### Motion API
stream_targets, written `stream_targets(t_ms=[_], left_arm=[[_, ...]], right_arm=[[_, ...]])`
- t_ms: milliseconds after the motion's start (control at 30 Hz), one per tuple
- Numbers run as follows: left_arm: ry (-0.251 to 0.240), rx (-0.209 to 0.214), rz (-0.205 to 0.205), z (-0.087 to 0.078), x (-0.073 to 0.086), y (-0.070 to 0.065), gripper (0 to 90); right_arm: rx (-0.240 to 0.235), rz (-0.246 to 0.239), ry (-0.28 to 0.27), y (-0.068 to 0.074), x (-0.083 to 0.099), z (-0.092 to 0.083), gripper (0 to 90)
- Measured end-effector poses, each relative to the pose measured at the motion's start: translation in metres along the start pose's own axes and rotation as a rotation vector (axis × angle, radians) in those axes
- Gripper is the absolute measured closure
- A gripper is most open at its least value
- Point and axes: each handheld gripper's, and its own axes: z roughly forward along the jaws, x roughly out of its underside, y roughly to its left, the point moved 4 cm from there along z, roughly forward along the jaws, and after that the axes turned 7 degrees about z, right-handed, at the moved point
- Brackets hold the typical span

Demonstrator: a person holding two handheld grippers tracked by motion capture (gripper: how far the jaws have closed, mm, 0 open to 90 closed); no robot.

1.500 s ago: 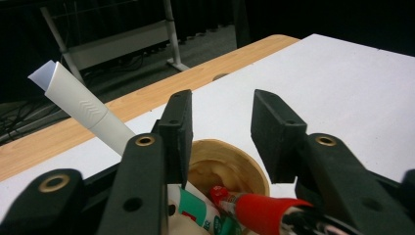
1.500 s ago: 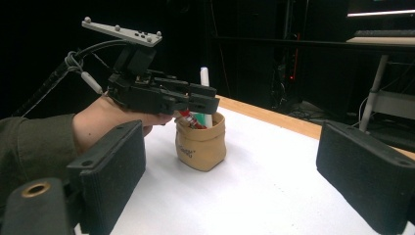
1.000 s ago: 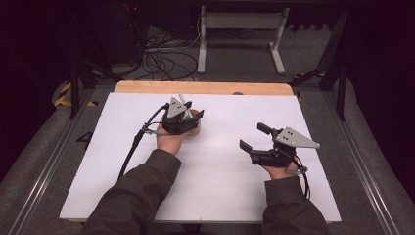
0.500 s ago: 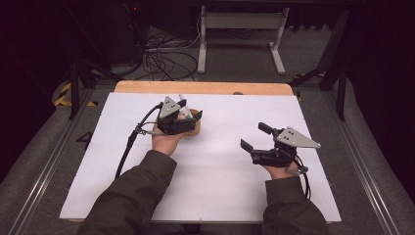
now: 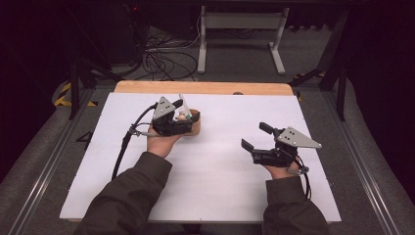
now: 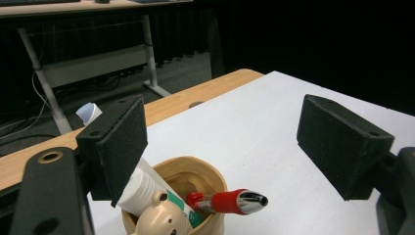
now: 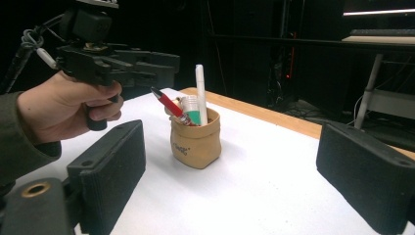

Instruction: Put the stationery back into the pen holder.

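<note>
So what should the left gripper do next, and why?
Probably lift up and away from the cup. The left gripper has just been opening, and its jaws stand wide with nothing between the pads. The red pen leans in the cup beside the tube, apparently released, so clearing off without knocking it seems right.

tan holder [image 6: 195,196] base below the frame edge, tube [image 6: 142,188] behind a pad

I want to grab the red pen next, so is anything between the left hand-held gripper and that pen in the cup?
Nothing visible blocks it. The left hand-held gripper hangs open just above the cup, and the red pen sticks out free below it.
</note>
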Motion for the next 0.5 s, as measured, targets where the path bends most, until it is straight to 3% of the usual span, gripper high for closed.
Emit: stream_targets(t_ms=[500], left_arm=[[-0.018, 0.004, 0.005, -0.015, -0.002, -0.001, 16.7]], right_arm=[[0.004, -0.003, -0.003, -0.001, 0.000, 0.000, 11.5]])
